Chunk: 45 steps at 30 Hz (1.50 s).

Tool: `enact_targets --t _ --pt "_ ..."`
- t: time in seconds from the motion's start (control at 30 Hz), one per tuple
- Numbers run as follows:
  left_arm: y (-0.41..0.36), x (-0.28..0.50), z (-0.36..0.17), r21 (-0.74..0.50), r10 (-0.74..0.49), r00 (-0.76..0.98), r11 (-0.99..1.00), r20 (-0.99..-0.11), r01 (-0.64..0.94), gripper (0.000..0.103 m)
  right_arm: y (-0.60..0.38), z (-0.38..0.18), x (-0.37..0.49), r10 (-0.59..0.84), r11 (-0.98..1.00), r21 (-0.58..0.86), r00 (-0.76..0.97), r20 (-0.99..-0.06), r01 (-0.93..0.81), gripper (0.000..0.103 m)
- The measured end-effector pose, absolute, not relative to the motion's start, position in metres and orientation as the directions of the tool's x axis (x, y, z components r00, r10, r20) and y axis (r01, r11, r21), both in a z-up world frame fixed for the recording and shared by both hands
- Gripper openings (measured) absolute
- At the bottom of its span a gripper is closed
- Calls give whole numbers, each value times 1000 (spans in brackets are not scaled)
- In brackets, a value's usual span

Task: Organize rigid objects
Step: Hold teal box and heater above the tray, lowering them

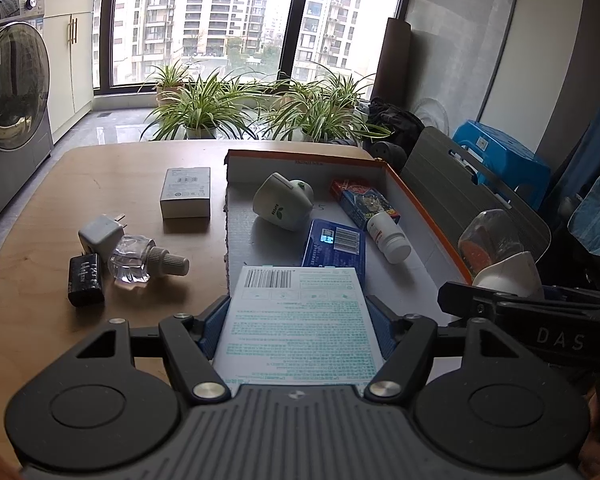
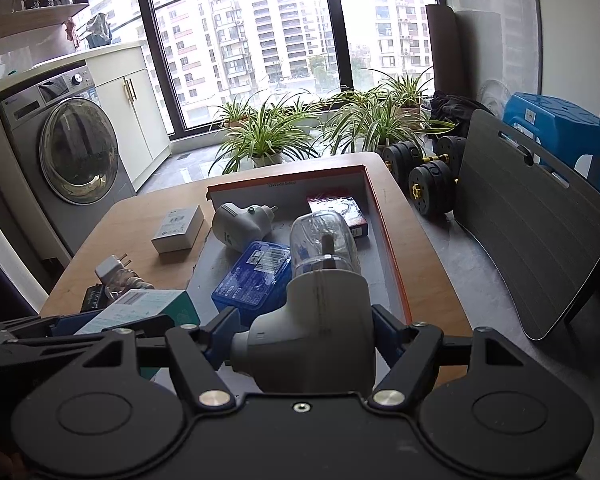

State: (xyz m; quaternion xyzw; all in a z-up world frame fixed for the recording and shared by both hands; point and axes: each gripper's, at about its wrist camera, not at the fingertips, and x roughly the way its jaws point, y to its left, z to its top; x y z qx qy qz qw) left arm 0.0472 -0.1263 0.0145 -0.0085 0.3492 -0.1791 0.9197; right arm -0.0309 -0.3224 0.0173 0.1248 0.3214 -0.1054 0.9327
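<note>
Left gripper (image 1: 298, 320) jaws pinching carton (image 1: 298, 328), right gripper (image 2: 304, 334) pinching vaporizer (image 2: 320, 312); lower both flat into near tray (image 1: 428, 208) gaps.

The left matte black plastic two-finger gripper (image 1: 298, 320) is showing blue pads, round silver pivot screws and a ribbed grey top plate. The right black gripper (image 2: 302, 334) is wearing the same blue pads and silver screws, its arm displaying pale "DAS" lettering in the left view.
</note>
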Motion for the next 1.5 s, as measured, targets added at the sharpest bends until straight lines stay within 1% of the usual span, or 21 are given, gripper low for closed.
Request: enact_targets --t 1.13,1.5 --pt "-126 51 14 -143 -334 690 937 -642 320 72 -322 16 -27 -113 946 166 765 -634 278 85" --pt "-126 53 14 -142 -333 690 937 -643 320 72 -323 8 -27 -114 945 167 760 -639 282 85"
